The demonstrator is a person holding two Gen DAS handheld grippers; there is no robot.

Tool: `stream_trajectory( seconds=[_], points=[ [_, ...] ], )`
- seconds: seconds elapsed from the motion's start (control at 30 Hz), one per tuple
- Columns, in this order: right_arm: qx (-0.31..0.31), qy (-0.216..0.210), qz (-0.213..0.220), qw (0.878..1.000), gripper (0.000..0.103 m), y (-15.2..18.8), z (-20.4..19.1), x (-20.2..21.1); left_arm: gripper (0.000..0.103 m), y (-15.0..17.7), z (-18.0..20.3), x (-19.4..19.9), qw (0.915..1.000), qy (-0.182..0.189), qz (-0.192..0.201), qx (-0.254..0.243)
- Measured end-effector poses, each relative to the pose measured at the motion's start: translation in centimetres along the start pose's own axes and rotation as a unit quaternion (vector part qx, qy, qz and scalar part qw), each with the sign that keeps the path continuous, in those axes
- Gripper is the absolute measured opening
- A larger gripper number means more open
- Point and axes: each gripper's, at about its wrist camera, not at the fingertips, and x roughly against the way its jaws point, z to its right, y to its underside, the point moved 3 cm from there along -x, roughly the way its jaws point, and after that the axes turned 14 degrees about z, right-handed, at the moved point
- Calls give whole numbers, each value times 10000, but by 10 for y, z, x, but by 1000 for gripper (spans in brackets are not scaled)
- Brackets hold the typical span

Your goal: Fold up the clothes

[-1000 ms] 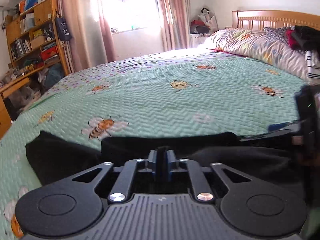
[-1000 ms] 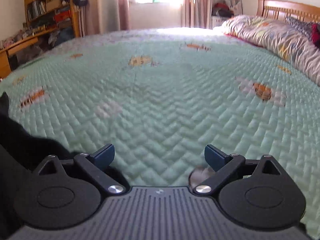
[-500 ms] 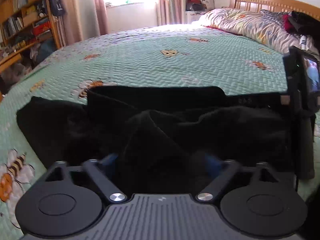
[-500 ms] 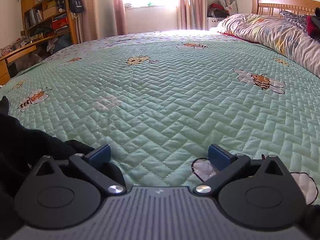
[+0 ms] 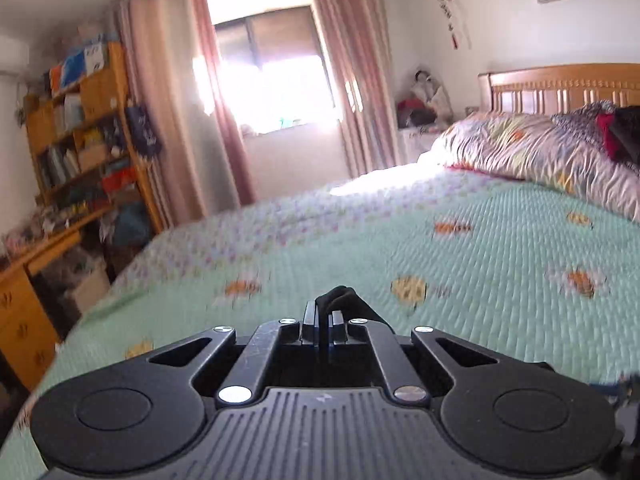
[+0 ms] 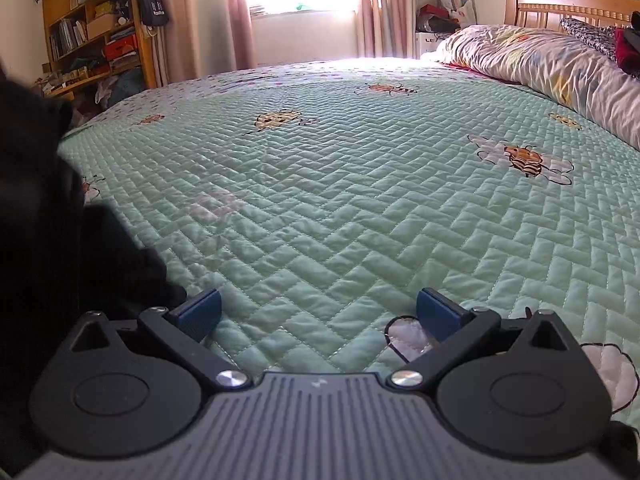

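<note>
A black garment (image 6: 48,220) rises as a dark mass at the left edge of the right wrist view, above the green bee-print bedspread (image 6: 340,200). My left gripper (image 5: 323,314) is shut on a pinch of that black garment (image 5: 340,295), which pokes up between the closed fingers. It is raised above the bedspread (image 5: 480,280), and the rest of the cloth hangs hidden below the gripper body. My right gripper (image 6: 318,312) sits low over the bedspread, open, with nothing between its blue pads (image 6: 200,310). The garment's edge lies just left of its left finger.
A rolled floral duvet (image 5: 540,152) with piled clothes (image 5: 616,132) lies along the wooden headboard (image 5: 560,88) at the right. A bookshelf (image 5: 80,140) and desk (image 5: 32,280) stand past the bed's left edge. A curtained window (image 5: 272,72) is at the back.
Half a second ago my left gripper was open, low over the bunched garment. It has now shut on a fold and lifted it. The cloth has risen in the right wrist view. The right gripper kept still.
</note>
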Motion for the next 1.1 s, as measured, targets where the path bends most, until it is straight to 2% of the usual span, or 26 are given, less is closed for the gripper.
stream_trajectory(
  seconds=[0.07,0.17,0.2,0.23,0.3,0.37,0.47,0.57,0.67,0.7,0.73,0.77,0.8,0.9,1.0,1.1],
  points=[
    [198,85,-39,9998,103,1,-5,-1,9,-14,8,-7,9999,50,-36,-133],
    [264,109,-44,9996,103,1,-6,-2,39,24,18,-17,9987,-135,-462,-189],
    [232,96,-47,9997,103,1,-4,-2,60,47,20,-22,9967,-153,-788,-126],
    [217,89,-45,9997,103,1,-4,-2,66,72,22,-21,9942,-123,-1066,-24],
    [235,97,-48,9997,103,1,-4,-1,64,115,29,-6,9906,-117,-1359,40],
    [233,96,-45,9997,103,1,-4,-1,64,139,31,20,9907,-219,-1327,196],
    [230,97,-45,9997,103,1,-4,-1,79,148,28,41,9918,-216,-1190,425],
    [229,94,-44,9997,103,1,-4,-1,85,144,28,18,9886,-145,-1484,197],
    [230,93,-45,9997,103,1,-4,-1,85,140,31,-7,9854,-52,-1699,110],
    [230,94,-46,9997,103,1,-4,-1,80,140,35,-10,9848,-27,-1736,51],
    [230,93,-46,9997,103,1,-3,-1,42,144,41,-7,9837,169,-1791,17],
    [230,92,-45,9997,103,1,-3,-1,9,147,47,-4,9821,378,-1847,-15],
    [229,92,-45,9997,103,1,-3,-1,5,150,50,5,9826,432,-1806,12],
    [227,93,-45,9997,103,1,-4,-1,5,165,52,52,9868,435,-1557,34],
    [227,92,-43,9997,103,1,-4,-1,6,179,38,94,9868,354,-1485,549],
    [226,91,-43,9997,103,1,-4,-1,11,186,31,114,9852,262,-1501,781]
  ],
)
